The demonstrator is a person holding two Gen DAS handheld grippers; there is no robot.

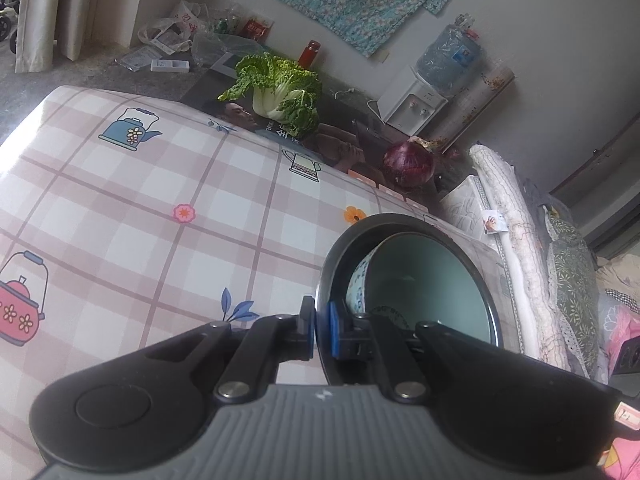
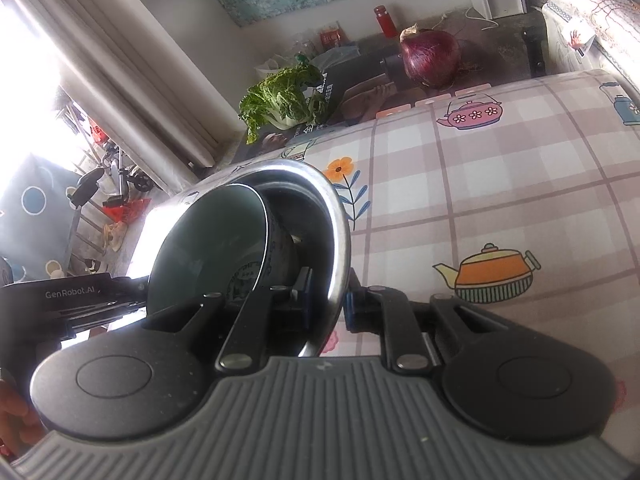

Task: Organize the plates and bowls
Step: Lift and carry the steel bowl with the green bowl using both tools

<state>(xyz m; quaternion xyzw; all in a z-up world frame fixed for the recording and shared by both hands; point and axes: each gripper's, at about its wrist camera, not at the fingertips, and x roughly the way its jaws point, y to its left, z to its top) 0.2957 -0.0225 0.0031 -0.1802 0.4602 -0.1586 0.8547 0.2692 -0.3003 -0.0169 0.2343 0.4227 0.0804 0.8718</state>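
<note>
A steel bowl [image 1: 340,248] hangs tilted above the checked tablecloth [image 1: 160,200], with a ceramic bowl [image 1: 424,280] leaning inside it, teal within and blue-and-white patterned outside. My left gripper [image 1: 320,328] is shut on the steel bowl's rim, one blue pad on each side of the wall. In the right wrist view the same steel bowl [image 2: 340,232] holds the ceramic bowl [image 2: 204,240], and my right gripper [image 2: 328,300] is shut on the opposite rim. The left gripper's body [image 2: 72,292] shows beyond the bowl.
A napa cabbage [image 1: 280,92] and a red onion [image 1: 408,164] lie on a dark poster at the table's far edge. A red bottle [image 1: 310,54], a water dispenser [image 1: 432,92] and plastic bags stand on the floor beyond. Folded bedding [image 1: 520,260] lies to the right. A hand [image 2: 16,412] shows at the lower left.
</note>
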